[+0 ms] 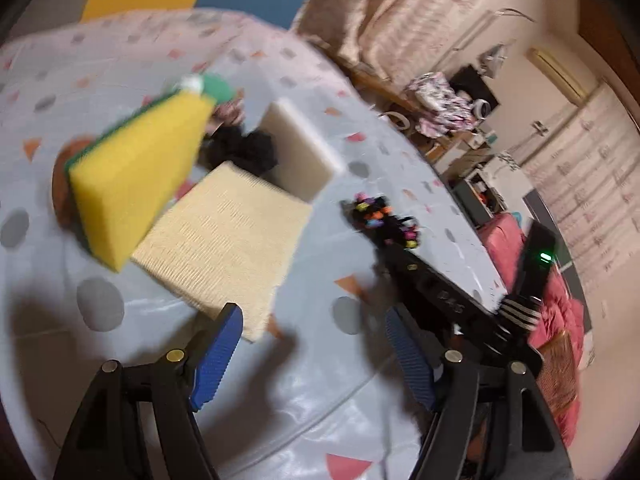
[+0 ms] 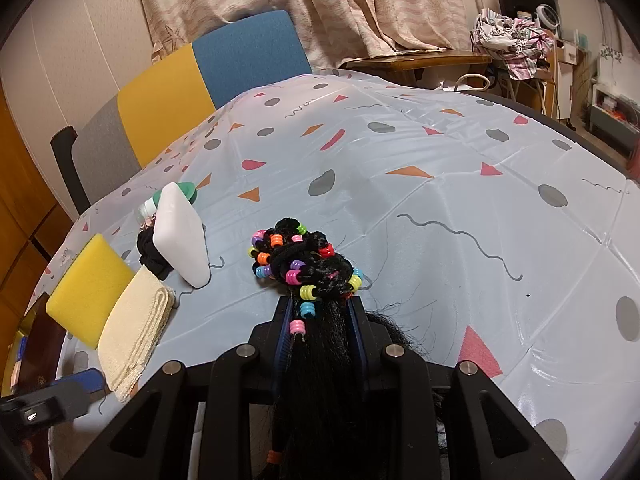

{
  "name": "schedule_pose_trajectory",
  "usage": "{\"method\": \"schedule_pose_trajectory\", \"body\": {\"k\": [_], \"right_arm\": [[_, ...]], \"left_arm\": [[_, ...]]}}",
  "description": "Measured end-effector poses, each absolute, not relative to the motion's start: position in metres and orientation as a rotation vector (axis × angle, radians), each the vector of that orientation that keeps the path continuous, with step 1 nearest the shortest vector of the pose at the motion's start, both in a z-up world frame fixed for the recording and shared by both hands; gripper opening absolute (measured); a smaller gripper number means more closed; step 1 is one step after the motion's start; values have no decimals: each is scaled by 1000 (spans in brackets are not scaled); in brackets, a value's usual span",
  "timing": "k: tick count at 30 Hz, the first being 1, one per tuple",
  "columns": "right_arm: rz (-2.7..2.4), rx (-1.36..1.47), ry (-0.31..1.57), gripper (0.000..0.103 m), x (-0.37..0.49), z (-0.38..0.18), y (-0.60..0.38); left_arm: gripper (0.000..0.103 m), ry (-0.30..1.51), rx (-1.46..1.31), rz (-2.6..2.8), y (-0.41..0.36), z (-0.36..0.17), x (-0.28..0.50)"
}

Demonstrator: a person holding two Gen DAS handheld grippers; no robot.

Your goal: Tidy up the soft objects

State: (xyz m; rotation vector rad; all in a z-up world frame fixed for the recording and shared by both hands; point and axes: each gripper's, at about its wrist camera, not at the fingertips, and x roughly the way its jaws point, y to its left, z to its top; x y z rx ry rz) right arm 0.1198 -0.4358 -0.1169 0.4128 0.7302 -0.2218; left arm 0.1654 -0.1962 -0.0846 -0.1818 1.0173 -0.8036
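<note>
A pile sits on the patterned tablecloth [image 1: 80, 80]: a yellow sponge [image 1: 132, 184] with a green scrub side leaning tilted, a folded cream cloth [image 1: 224, 240], a white foam block [image 1: 300, 148] on edge, a black scrunchie [image 1: 244, 148] and a green and white item [image 1: 208, 86] behind them. My left gripper [image 1: 312, 312] is open just in front of the cream cloth, with nothing between its blue pads [image 1: 218, 360]. My right gripper [image 2: 320, 300] is shut on a black braided hairpiece with coloured beads [image 2: 304, 256], its beaded knot resting on the table right of the pile. The sponge [image 2: 90, 288], cloth [image 2: 136, 324] and foam block [image 2: 182, 236] lie at its left.
A chair with a grey, yellow and blue back [image 2: 168, 92] stands at the table's far side before a curtain [image 2: 320, 0]. A wooden side table with heaped clothes [image 2: 508, 40] is at the back right. Red bedding [image 1: 552, 300] lies beyond the table's edge.
</note>
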Motion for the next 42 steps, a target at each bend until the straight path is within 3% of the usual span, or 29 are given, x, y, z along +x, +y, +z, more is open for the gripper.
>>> {"method": "schedule_pose_trajectory", "body": {"k": [4, 10, 14, 16, 24, 25, 26, 27, 31, 32, 33, 42], "right_arm": [[-222, 411, 731, 28, 120, -117, -436], [-222, 412, 731, 28, 120, -117, -435], [-216, 423, 727, 28, 120, -117, -436], [-214, 427, 725, 28, 120, -118, -436], [-211, 435, 723, 28, 119, -118, -438], [-211, 434, 723, 28, 119, -118, -437], [-211, 435, 723, 28, 119, -118, -438], [-210, 435, 723, 28, 119, -118, -438], [-211, 435, 723, 28, 119, -118, -437], [-211, 434, 723, 28, 119, -118, -437], [-212, 433, 724, 28, 119, -118, -438], [-212, 432, 724, 28, 119, -118, -438]], "left_arm": [[75, 890, 43, -788, -216, -60, 161], [80, 1013, 295, -593, -254, -80, 226], [91, 945, 415, -610, -257, -83, 231], [103, 962, 432, -641, -261, -89, 233], [101, 992, 540, -635, -278, -109, 215], [100, 997, 534, -630, -277, -110, 214], [90, 1009, 506, -634, -275, -109, 213], [75, 1024, 461, -647, -271, -108, 213], [50, 1012, 411, -667, -263, -101, 205], [33, 1006, 399, -694, -262, -99, 202], [22, 1004, 390, -711, -261, -96, 197], [9, 958, 287, -717, -240, -85, 182]]}}
